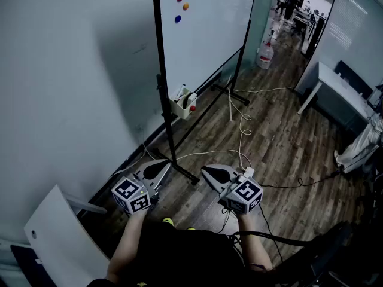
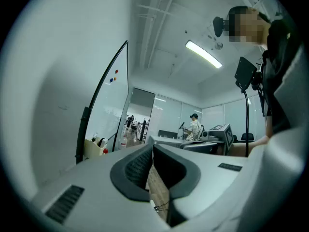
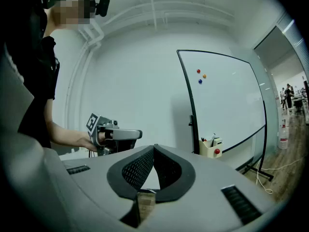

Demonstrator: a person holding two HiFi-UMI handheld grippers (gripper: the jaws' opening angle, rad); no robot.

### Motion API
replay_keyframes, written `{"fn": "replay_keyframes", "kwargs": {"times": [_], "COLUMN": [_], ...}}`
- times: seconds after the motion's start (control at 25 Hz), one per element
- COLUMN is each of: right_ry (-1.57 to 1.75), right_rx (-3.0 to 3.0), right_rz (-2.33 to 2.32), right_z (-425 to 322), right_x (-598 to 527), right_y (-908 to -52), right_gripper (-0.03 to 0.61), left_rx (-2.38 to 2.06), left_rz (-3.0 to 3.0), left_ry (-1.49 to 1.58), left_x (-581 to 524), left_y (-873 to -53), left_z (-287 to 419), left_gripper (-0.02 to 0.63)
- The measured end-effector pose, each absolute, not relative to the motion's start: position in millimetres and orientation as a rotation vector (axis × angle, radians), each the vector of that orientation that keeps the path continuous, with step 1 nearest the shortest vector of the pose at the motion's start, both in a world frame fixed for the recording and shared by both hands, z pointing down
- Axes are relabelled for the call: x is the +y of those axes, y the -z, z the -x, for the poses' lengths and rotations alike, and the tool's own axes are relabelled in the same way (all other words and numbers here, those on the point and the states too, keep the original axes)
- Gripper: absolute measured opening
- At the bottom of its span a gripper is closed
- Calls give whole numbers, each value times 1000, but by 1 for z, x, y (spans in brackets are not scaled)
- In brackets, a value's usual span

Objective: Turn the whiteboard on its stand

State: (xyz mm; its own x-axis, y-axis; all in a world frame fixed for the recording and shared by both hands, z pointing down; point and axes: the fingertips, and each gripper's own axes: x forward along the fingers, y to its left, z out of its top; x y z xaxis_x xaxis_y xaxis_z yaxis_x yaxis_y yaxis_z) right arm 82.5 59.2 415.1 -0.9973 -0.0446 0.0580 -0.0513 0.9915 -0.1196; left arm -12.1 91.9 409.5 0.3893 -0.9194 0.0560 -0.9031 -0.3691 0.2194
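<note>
The whiteboard (image 1: 206, 37) stands on a black-framed stand (image 1: 163, 94) by the left wall, with three coloured magnets (image 1: 179, 8) near its top. A beige marker tray (image 1: 183, 103) hangs at its near post. My left gripper (image 1: 160, 168) is shut and empty, just short of the stand's near foot (image 1: 182, 171). To its right, my right gripper (image 1: 207, 171) is also shut and empty. In the left gripper view the board (image 2: 115, 105) shows nearly edge-on beyond the closed jaws (image 2: 152, 147). In the right gripper view the board (image 3: 227, 100) faces me past the closed jaws (image 3: 154, 147).
A white cable (image 1: 242, 133) snakes over the wood floor beside the stand's far foot (image 1: 230, 93). A water jug (image 1: 265, 54) stands further back. A white desk (image 1: 341, 91) is at the right, and a white panel (image 1: 57, 238) leans at the lower left.
</note>
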Motion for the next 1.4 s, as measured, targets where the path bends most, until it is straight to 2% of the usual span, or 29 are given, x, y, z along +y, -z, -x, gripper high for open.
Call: {"fn": "replay_keyframes", "kwargs": {"times": [0.76, 1.4], "right_ry": [-277, -310], "right_rx": [-3048, -2994], "right_rz": [-25, -30], "right_z": [-75, -35], "right_x": [64, 38], "right_y": [-430, -443], "right_gripper": [-5, -5], "left_rx": [-1612, -1596], "left_rz": [-2401, -2377], "left_ry": [101, 155], "left_x": [98, 62], "left_y": [-420, -432], "left_z": [1, 36], "left_gripper": [3, 5]}}
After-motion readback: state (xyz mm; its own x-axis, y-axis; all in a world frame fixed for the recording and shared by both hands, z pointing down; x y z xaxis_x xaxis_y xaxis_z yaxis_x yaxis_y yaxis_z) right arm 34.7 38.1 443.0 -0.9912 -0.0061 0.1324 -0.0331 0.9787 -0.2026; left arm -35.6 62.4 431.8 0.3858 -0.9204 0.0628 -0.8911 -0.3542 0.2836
